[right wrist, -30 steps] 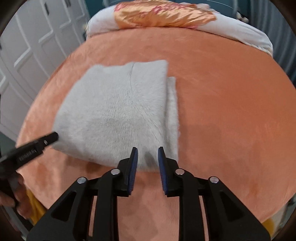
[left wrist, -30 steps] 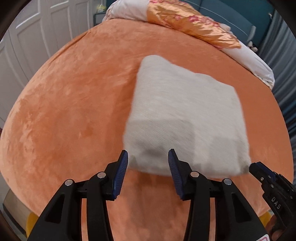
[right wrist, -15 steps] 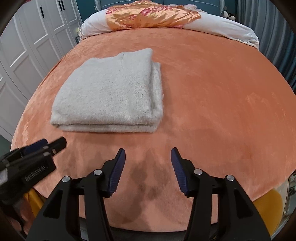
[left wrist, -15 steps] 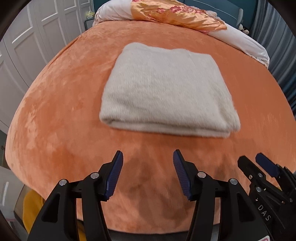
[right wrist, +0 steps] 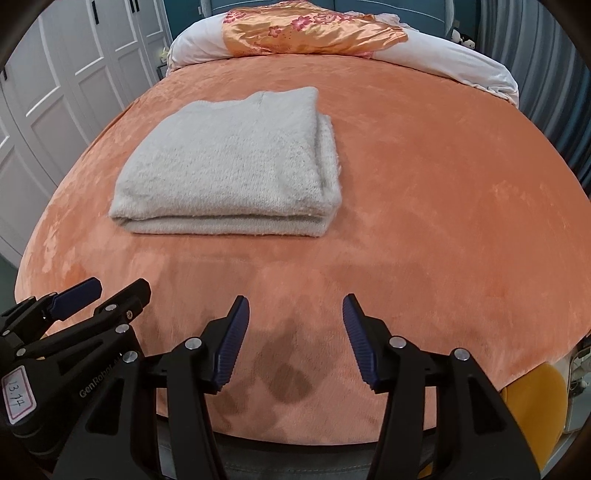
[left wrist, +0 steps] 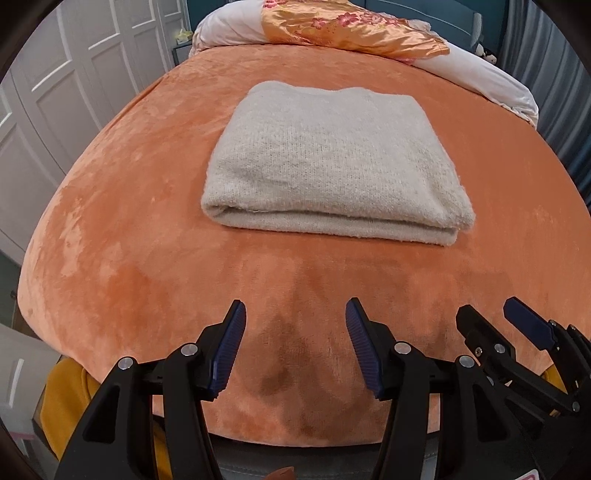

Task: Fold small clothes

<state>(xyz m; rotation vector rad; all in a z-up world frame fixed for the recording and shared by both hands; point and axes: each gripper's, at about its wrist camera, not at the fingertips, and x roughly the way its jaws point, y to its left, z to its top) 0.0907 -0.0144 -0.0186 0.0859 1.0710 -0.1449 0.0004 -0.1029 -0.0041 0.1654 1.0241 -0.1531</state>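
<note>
I have both claws up off the bed and nothing in either of them. My left claw (left wrist: 295,347) hangs with its blue-padded fingers spread wide apart over bare blanket, and my right claw (right wrist: 295,341) shows the same wide gap, empty.

The cream fuzzy knitted sweater (left wrist: 332,162) sits folded into a thick rectangular bundle on the orange plush blanket (left wrist: 110,221) covering the bed. It lies straight ahead of both claws and clear of them, with a strip of bare blanket between the fingertips and its near folded edge.

From the left wrist view the bundle is almost dead centre, its long axis running across my line of sight, left to right. From the right wrist view the same sweater (right wrist: 232,162) sits ahead and off to the left, with its stacked layers showing along the right-hand side. So I judge the left claw to be squarer to the near edge, while the right claw has the easier reach to that open right side.

In the left wrist view the right claw (left wrist: 509,325) peeks in just beside mine, so the two are close together.

To my eye the fold looks finished: edges roughly aligned, layers flat. If another fold is wanted, I'd go across that long axis.

At the head of the bed, a white pillow (right wrist: 199,48) and an orange floral satin cover (right wrist: 314,29).
</note>
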